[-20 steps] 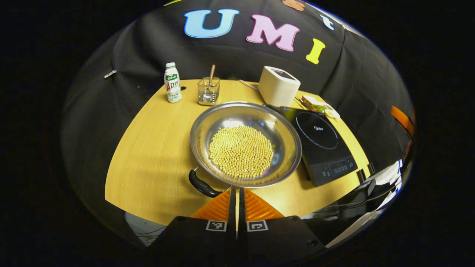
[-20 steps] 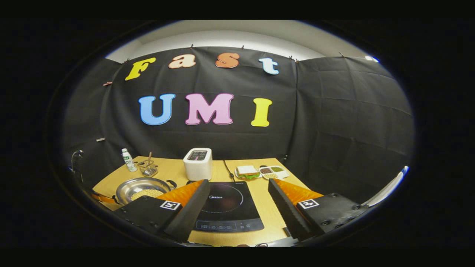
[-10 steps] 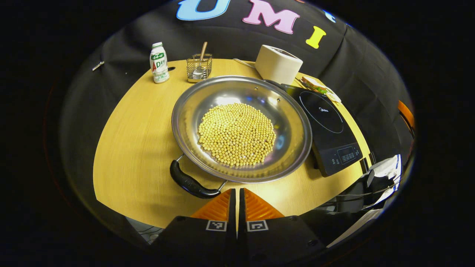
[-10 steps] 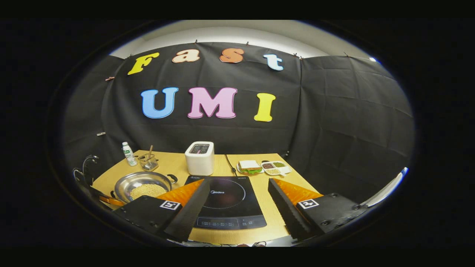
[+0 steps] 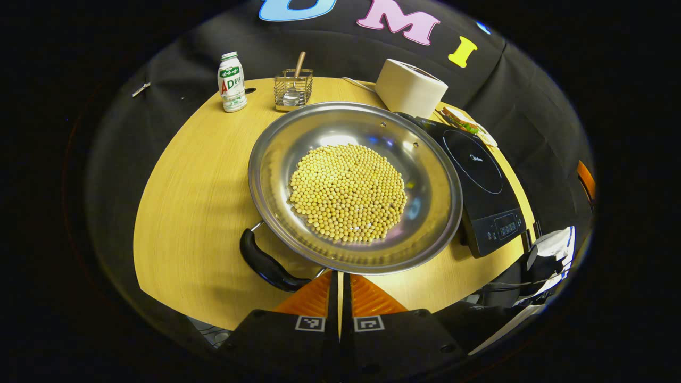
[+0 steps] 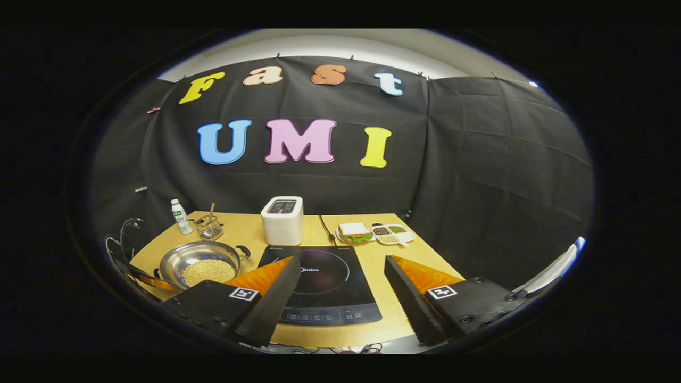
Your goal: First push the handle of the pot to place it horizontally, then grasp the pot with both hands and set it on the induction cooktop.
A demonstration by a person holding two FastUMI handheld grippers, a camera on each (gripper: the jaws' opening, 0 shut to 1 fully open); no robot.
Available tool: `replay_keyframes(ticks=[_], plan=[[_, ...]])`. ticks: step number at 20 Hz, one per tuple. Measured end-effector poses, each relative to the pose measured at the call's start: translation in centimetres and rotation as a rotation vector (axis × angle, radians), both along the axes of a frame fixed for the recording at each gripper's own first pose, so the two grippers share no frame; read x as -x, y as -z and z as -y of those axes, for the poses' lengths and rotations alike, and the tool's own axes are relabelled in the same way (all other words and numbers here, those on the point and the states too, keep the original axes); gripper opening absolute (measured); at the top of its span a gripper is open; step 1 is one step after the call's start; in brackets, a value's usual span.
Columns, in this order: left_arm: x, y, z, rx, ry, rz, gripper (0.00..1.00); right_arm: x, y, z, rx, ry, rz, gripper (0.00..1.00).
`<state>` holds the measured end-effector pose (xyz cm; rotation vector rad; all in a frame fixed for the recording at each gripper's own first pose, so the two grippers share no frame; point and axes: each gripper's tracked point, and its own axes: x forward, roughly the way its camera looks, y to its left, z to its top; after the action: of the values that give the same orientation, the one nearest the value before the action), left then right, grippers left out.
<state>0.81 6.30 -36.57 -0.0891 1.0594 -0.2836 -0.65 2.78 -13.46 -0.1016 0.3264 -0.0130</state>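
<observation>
- Far left on the table (image 5: 197,202), at its back edge, stands a small white drink bottle (image 5: 232,82) — beside it a wire basket (image 5: 293,90) with a wooden-handled utensil upright in it.
- The steel pot (image 5: 431,213), a wide shallow pan holding a flat layer of yellow soybeans (image 5: 348,191), rests on the table, left of the induction cooktop (image 5: 479,175), its rim just beside the cooktop's edge.
- The near black handle (image 5: 266,263) points toward the table's front-left, just left of the left tongs (image 5: 339,282); whether they touch is unclear.
- The left tongs are clenched, fingers pressed together with nothing between them, their tips at the pot's near rim.
- In the right gripper view, the pot (image 6: 199,255) lies far left of the right tongs (image 6: 340,287), well apart — its far handle (image 6: 245,251) toward the cooktop (image 6: 319,287).
- The right tongs are released, spread wide above the cooktop's front.
- Behind the cooktop: a white toaster (image 6: 282,219), a sandwich (image 6: 354,232) on a plate, then a divided dish of grains (image 6: 391,233).
</observation>
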Motion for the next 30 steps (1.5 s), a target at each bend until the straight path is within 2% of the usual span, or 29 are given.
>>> replay_keyframes(ticks=[16,30], plan=[[-3.7,2.0,-6.3,-0.107,-0.074,-0.022,0.05,-1.8,0.5,-1.1,0.012,-0.027,-0.019,0.99],[-8.5,2.1,-10.4,-0.121,-0.169,-0.011,0.05,-3.2,1.8,-2.3,0.000,-0.035,-0.061,0.98]])
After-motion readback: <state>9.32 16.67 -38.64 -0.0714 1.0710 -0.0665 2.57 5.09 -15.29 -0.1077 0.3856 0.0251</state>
